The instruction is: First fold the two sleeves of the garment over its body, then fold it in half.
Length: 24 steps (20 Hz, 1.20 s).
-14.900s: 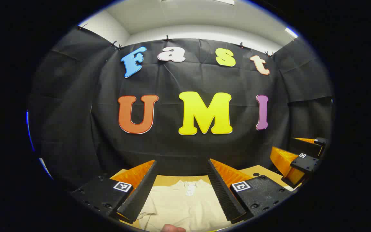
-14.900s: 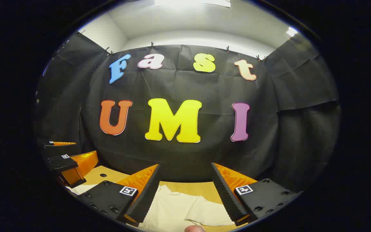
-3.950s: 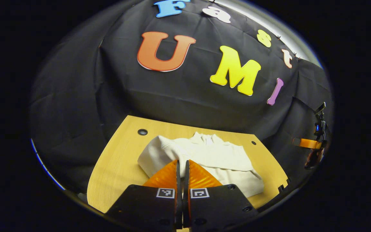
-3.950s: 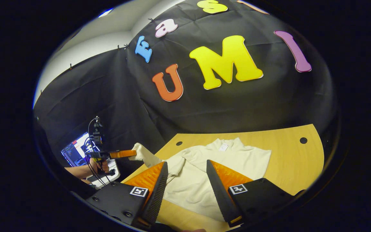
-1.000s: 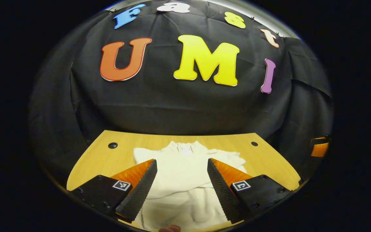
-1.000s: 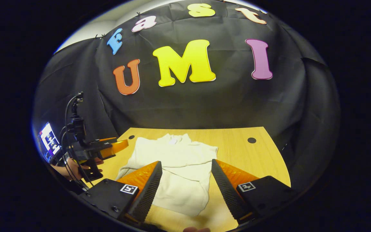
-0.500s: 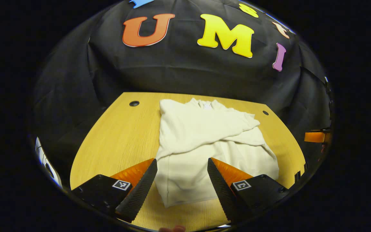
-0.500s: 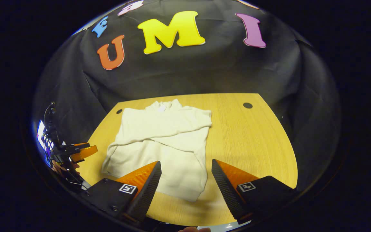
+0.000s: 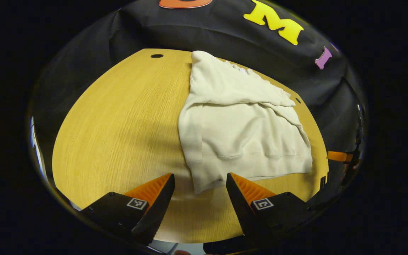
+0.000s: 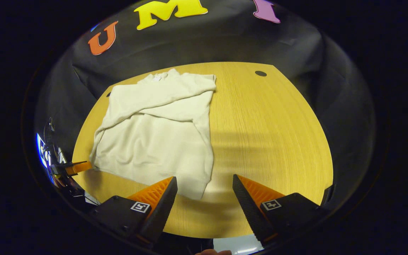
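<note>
Both sleeves are lying folded across the cream sweatshirt (image 9: 239, 131) on the tabletop (image 9: 119, 124); the half-fold is remaining. Left hand-held gripper (image 9: 198, 187) and right hand-held gripper (image 10: 204, 193) are hovering spread, empty, near its hem.

Lighting: bright, from overhead; wooden table (image 9: 119, 117) evenly lit with mild sheen. Shadows: soft bands across the table (image 10: 260, 141) beside the cream garment (image 10: 154, 134). Focus: sharp at centre, no motion blur. Distortion: strong fisheye bending and darkening toward the edges.

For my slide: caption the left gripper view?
Open left gripper poised over cream knit garment's hem corner, sleeves folded, on wooden table.
</note>
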{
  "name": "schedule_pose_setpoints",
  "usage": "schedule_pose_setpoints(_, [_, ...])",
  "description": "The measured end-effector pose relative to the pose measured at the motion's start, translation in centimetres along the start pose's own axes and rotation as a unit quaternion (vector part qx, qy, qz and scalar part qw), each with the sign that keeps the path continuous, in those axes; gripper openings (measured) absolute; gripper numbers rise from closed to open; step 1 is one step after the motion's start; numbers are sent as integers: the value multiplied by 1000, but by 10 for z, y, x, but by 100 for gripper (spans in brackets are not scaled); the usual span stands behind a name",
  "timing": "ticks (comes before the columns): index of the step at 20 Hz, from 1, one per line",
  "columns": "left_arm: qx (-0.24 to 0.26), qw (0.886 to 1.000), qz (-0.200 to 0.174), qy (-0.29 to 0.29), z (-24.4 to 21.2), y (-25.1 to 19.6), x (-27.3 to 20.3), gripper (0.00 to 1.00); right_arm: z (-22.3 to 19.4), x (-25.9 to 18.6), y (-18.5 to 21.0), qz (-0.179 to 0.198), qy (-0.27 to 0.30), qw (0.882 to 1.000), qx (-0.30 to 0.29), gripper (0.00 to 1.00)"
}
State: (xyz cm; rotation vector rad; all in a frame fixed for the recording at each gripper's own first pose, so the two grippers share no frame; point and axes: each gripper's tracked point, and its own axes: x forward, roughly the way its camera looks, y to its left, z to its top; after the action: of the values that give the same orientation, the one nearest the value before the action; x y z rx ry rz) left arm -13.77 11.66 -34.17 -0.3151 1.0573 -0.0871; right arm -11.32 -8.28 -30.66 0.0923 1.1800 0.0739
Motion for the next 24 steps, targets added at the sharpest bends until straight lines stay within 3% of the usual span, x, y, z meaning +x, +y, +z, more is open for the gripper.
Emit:
schedule_pose_setpoints(1, [-10, 1000, -2, 2, 1, -1, 4, 92, -4, 5, -1, -5, 5, 1000, -2, 98])
schedule_pose_setpoints(2, [-17, 1000, 4, 2, 4, 1, 8, 98, -6, 12, -1, -9, 9, 1000, -2, 98])
schedule_pose_setpoints(3, [-23, 1000, 13, 8, 5, 5, 10, 86, -9, 21, 0, -14, 15, 1000, -3, 94])
schedule_pose_setpoints(5, [-32, 999, 35, 25, 5, 14, 16, 76, -15, 37, 6, -24, 27, 999, -8, 98])
schedule_pose_setpoints(6, [-41, 998, 35, 33, 4, 11, 15, 74, -16, 43, 10, -25, 32, 999, -7, 94])
schedule_pose_setpoints(7, [-49, 997, 37, 40, 2, 8, 17, 75, -17, 50, 16, -22, 35, 999, -3, 98])
schedule_pose_setpoints(9, [-59, 995, 48, 60, -1, 10, 20, 56, -20, 61, 17, -33, 45, 998, -7, 98])
schedule_pose_setpoints(10, [-59, 995, 53, 58, 1, 10, 20, 53, -22, 65, 18, -37, 51, 998, -6, 94])
schedule_pose_setpoints(12, [-59, 994, 58, 73, 0, 8, 22, 46, -28, 70, 19, -41, 60, 997, -3, 98])
schedule_pose_setpoints(14, [-59, 993, 57, 89, -2, 4, 26, 34, -25, 70, 20, -39, 59, 997, -10, 98])
schedule_pose_setpoints(15, [-64, 992, 58, 92, -1, 5, 27, 23, -24, 71, 21, -36, 58, 998, -11, 94])
schedule_pose_setpoints(17, [-66, 991, 63, 99, -2, 4, 30, 14, -22, 73, 23, -25, 60, 998, 1, 86])
schedule_pose_setpoints(19, [-58, 991, 60, 102, -2, 4, 29, 11, -24, 73, 31, 0, 74, 996, 40, 46])
schedule_pose_setpoints(20, [-61, 992, 54, 98, 0, 2, 30, 10, -19, 74, 33, 10, 75, 996, 53, 17])
schedule_pose_setpoints(21, [-63, 993, 44, 92, 1, 1, 27, 8, -20, 75, 35, 24, 79, 995, 62, 17])
schedule_pose_setpoints(22, [-65, 993, 37, 86, 2, 1, 25, 7, -16, 73, 37, 33, 79, 994, 75, 7])
schedule_pose_setpoints(24, [-62, 995, 25, 78, 3, -1, 22, 5, -18, 73, 42, 58, 83, 990, 94, 6])
